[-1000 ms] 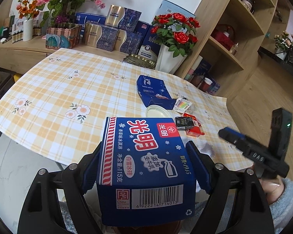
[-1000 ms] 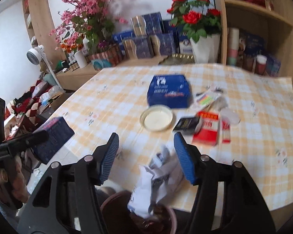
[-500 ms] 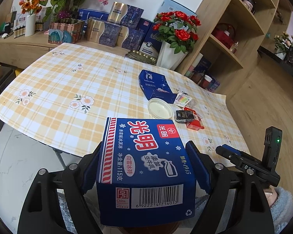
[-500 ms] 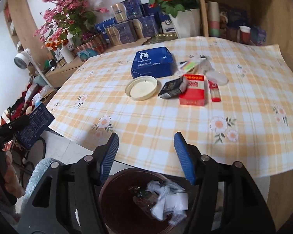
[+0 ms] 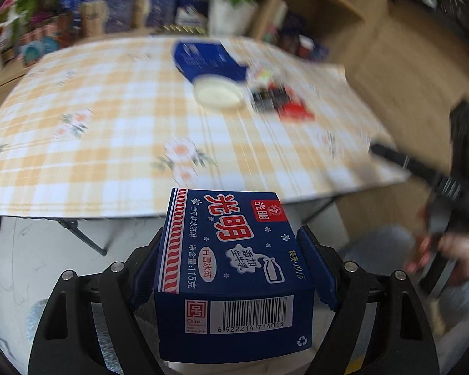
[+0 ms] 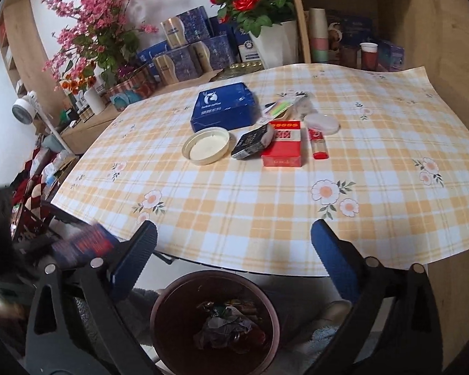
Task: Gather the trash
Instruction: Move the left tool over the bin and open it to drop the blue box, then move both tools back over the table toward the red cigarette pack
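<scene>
Ice-cream carton (image 5: 234,268): we are clamping it in the left gripper (image 5: 234,268), long axis pointing toward the checked worktop (image 5: 109,118); right gripper (image 6: 234,259) is gaping, holding nothing, above the bin (image 6: 214,322).

Open air is lying above the brown bin (image 6: 214,322) (crumpled paper is sitting low inside); behind it the table edge (image 6: 240,265) is overhanging, blocking forward passage.
</scene>
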